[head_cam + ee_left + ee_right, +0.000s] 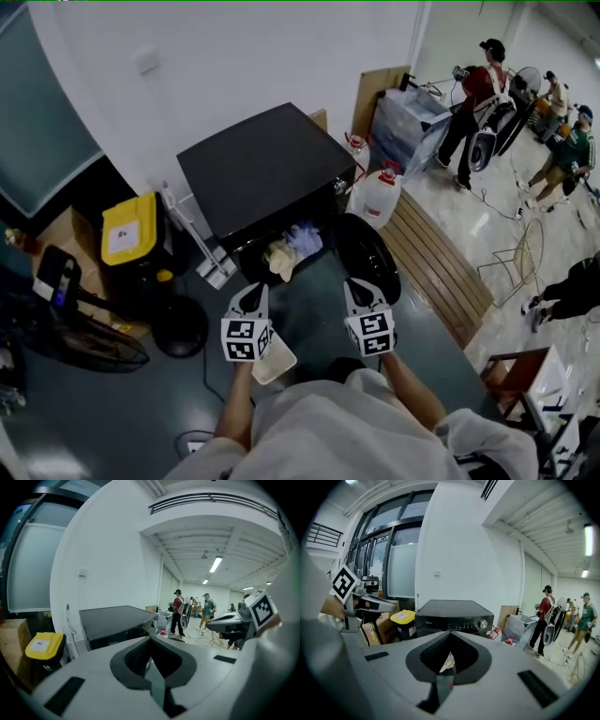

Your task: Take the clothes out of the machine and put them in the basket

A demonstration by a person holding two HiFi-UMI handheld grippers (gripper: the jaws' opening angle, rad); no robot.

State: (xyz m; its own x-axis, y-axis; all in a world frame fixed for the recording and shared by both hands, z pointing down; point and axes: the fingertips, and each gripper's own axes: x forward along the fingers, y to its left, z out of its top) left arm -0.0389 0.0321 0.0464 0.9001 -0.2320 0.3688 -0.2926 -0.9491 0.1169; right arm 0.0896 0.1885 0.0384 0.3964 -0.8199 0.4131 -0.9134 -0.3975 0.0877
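Machine [267, 169]: big black box against the white wall. Its front hole faces the person.
Bench [436, 267]: long wooden slats on the floor, to the right of the machine.
Door [367, 255]: round and black, swung wide open on the right side of the hole. The right claw's tip is just in front of it.
Bin [129, 228]: dark with a yellow lid. It stands left of the machine, well apart from both claws.
Jug [375, 197]: white with a red cap, on the floor beside the machine's right corner.
Left claw [251, 292] [150, 640]: the two jaws are pressed together with nothing between them. It points at the left part of the hole and stops short of it.
Right claw [358, 287] [450, 633]: the jaws are pressed together too and hold nothing. It sits level with the left claw, apart from it, and points at the right part of the hole.
Clothes [291, 248] [447, 663]: a cream piece and a pale purple piece are bunched in the mouth of the machine. They lie just ahead of the two claw tips and between them, a bit nearer the left claw. Neither claw touches them. In the right gripper view a bit of pale cloth shows past the closed jaws.
Tub [275, 362]: pale, low on the floor, partly hidden under the left claw. It is on the person's side, away from the clothes.
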